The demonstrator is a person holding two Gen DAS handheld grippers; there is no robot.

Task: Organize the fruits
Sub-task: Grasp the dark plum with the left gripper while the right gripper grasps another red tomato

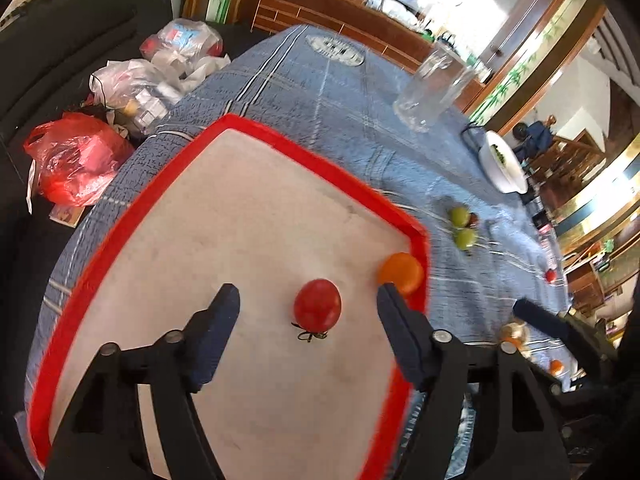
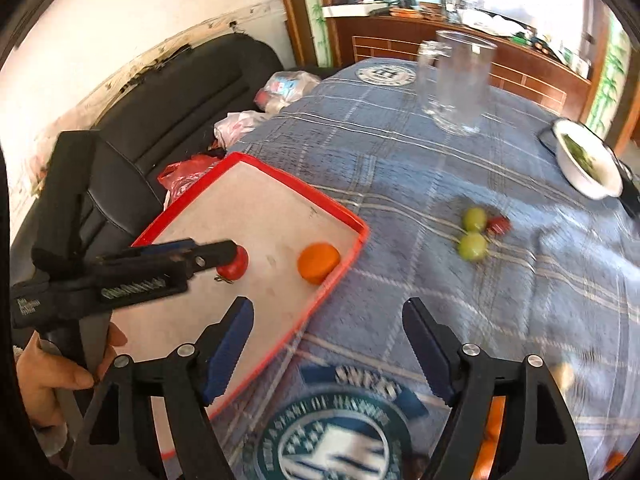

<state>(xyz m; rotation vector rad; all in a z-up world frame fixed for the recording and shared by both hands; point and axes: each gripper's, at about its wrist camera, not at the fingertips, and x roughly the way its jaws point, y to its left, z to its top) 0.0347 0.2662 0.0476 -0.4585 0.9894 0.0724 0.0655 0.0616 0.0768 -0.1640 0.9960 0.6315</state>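
While both the left gripper point(image 1: 308, 292) and right gripper point(image 2: 328, 308) gape empty, the tray point(image 2: 280, 178) holds a red tomato point(image 1: 317, 305) and an orange fruit point(image 2: 319, 262), leaving two green fruits point(image 2: 473, 232) at its three o'clock on the bench point(image 2: 400, 160).

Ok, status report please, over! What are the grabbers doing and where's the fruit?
Left tool open, right tool open, both empty. Red tomato and orange fruit in red-rimmed tray. Two green fruits out on tablecloth. Nothing blocking.
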